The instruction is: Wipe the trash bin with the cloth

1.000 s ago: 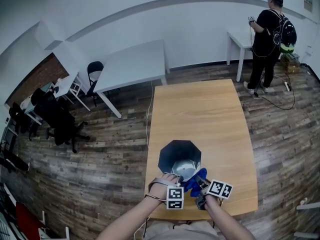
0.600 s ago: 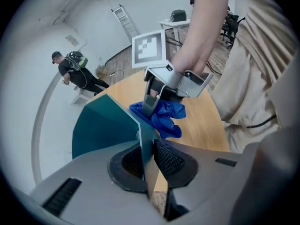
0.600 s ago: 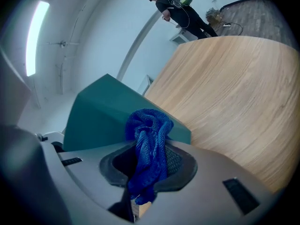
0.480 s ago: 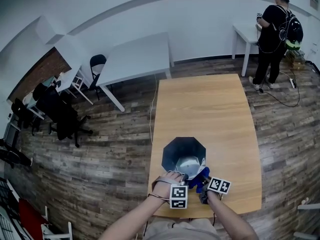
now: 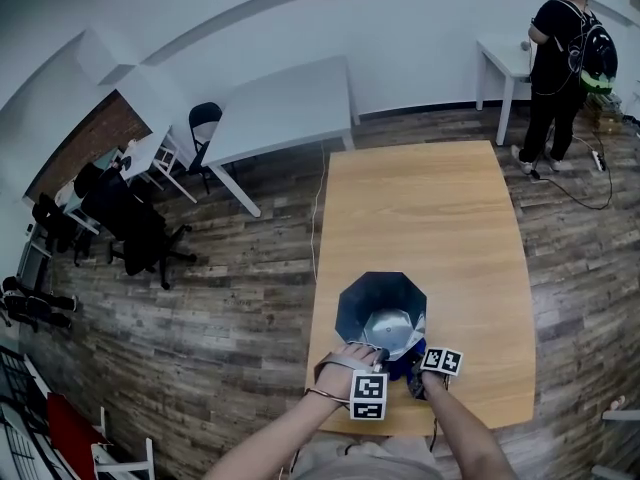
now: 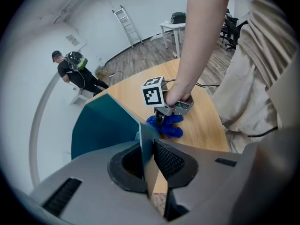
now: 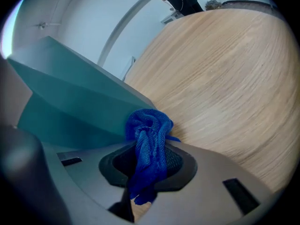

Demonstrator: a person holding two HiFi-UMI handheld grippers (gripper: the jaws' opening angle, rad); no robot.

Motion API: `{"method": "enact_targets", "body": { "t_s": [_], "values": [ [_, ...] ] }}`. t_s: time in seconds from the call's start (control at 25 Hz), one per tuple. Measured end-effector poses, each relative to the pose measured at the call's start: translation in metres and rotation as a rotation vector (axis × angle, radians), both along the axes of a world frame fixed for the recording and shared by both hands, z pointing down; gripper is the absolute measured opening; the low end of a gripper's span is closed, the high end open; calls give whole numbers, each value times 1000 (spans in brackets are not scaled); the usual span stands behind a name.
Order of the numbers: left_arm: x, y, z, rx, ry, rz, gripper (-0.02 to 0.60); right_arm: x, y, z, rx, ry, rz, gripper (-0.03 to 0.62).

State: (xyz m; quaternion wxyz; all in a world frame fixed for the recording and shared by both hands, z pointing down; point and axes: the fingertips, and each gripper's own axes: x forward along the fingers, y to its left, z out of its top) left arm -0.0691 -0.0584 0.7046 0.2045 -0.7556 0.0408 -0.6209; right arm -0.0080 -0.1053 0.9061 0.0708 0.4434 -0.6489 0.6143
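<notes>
The trash bin (image 5: 372, 298) stands upright near the worktop's (image 5: 430, 218) 6 o'clock edge, its rim pinched by the left tool (image 6: 149, 154), while the right tool (image 7: 151, 164), clamping the blue cloth (image 7: 149, 125), sits at the bin's 5 o'clock with the outer wall toward 11 o'clock.

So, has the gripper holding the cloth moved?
Yes. The right gripper with the cloth has sunk from the trash bin rim down its wall toward the table.

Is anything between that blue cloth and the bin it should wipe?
Nothing visible. The blue cloth, clamped in the right tongs, appears to sit right against the trash bin, on its teal outer wall.
</notes>
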Motion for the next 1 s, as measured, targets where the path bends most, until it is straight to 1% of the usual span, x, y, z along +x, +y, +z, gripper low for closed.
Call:
{"method": "enact_targets", "body": {
  "t_s": [0.16,0.28,0.36,0.44,0.52,0.72,0.88,1.0],
  "values": [
    [2,-1,4,1,0,-6,49,-2,1,17,-43,19,-39,84],
    [0,-2,3,2,2,-10,51,-4,0,17,-56,14,-53,84],
    [-1,-1,3,8,6,-16,51,-3,5,9,-46,31,-80,84],
    [-2,0,4,14,5,-24,51,0,10,-7,-6,43,-118,84],
    [-4,-1,5,15,1,-34,51,1,15,-33,50,33,-151,86],
    [-3,-1,1,11,9,-76,51,4,33,-119,204,-26,-220,86],
    [1,-7,1,-17,23,-147,51,-2,46,-181,339,-52,-306,86],
    [3,-8,0,-49,33,-182,51,-9,53,-215,411,-53,-340,84]
  ]
}}
